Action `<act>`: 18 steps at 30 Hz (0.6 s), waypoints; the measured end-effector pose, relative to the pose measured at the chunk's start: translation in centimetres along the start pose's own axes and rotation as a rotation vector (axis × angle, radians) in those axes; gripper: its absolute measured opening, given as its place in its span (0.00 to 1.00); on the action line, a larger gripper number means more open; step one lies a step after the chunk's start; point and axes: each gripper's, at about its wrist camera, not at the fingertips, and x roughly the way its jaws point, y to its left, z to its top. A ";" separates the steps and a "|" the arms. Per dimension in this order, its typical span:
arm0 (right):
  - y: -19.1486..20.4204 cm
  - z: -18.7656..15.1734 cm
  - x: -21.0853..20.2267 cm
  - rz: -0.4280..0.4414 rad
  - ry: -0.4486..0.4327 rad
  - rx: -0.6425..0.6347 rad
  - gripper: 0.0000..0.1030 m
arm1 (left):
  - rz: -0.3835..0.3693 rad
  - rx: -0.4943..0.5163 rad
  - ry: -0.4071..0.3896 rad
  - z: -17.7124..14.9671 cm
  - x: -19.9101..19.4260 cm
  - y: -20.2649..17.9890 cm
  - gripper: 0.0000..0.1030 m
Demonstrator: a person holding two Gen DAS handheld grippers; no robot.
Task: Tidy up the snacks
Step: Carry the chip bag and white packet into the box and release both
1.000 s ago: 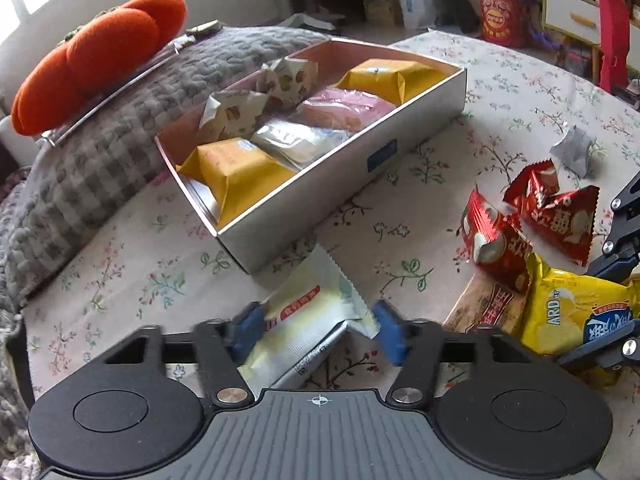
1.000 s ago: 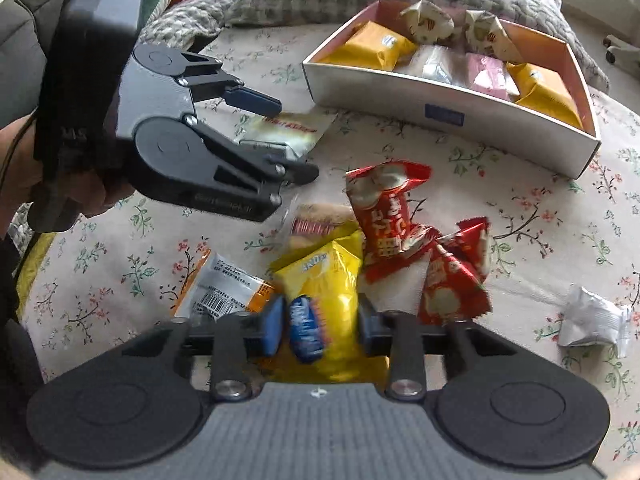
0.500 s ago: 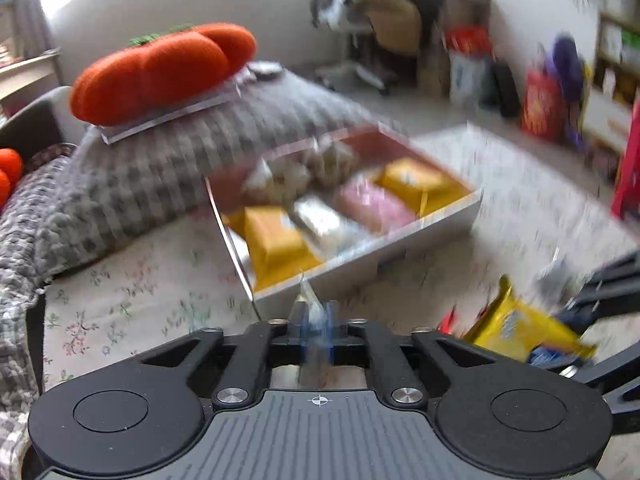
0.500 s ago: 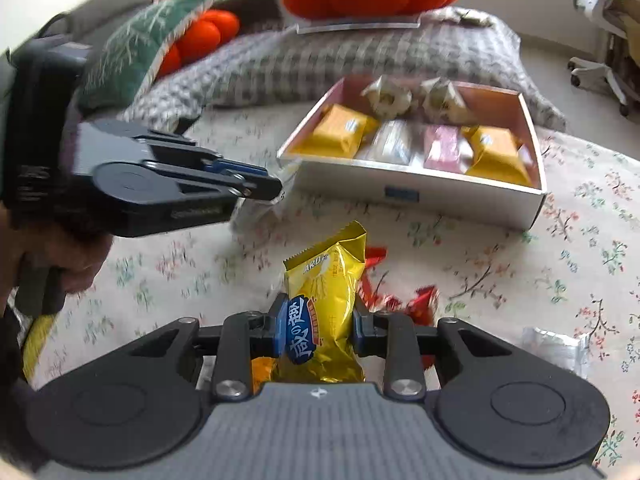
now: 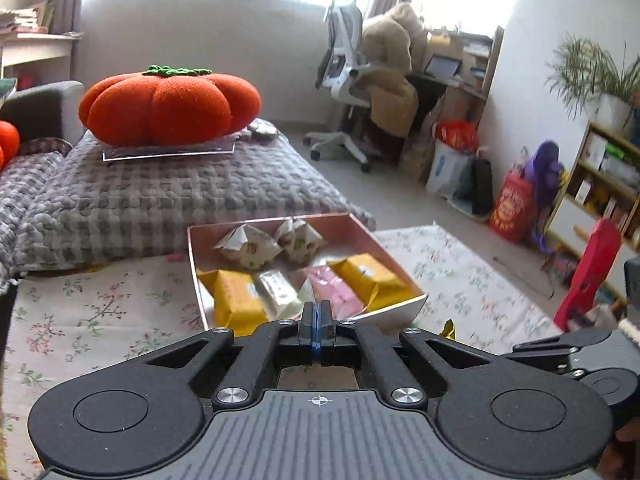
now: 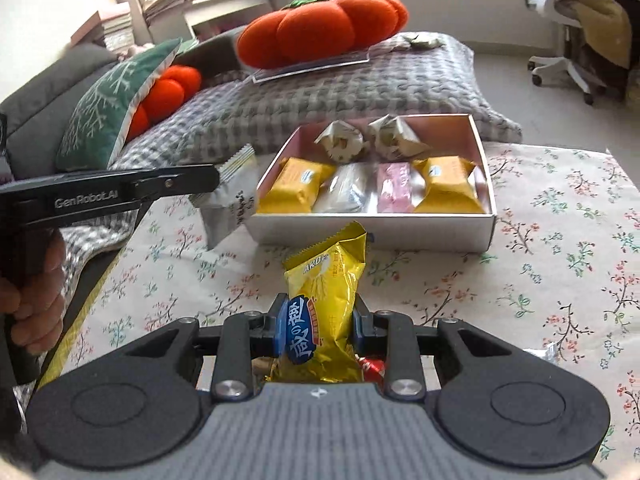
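My left gripper [image 5: 316,322] is shut on a pale foil snack packet [image 6: 228,200], which hangs off the floral cloth to the left of the box. In the left wrist view only the packet's thin edge [image 5: 306,290] shows above the fingers. My right gripper [image 6: 318,320] is shut on a yellow snack packet [image 6: 326,280], held up in front of the box. The white box [image 6: 372,234] holds two yellow packets, a clear one, a pink one and two patterned paper-wrapped ones. In the right wrist view the left gripper [image 6: 212,179] is side-on.
An orange pumpkin cushion [image 5: 168,108] sits on a grey checked blanket [image 5: 160,200] behind the box [image 5: 404,306]. A red snack [image 6: 372,364] lies under my right gripper, a silver packet [image 6: 552,350] at the right. A person's hand [image 6: 36,300] grips the left handle.
My left gripper has shut on the pale packet and lifted it off the cloth. My right gripper has raised the yellow packet off the snack pile. Both now sit higher.
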 end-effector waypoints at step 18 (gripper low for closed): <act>-4.5 3.5 0.3 -0.019 -0.117 0.180 0.26 | -0.034 -0.170 -0.111 3.4 2.7 1.9 0.00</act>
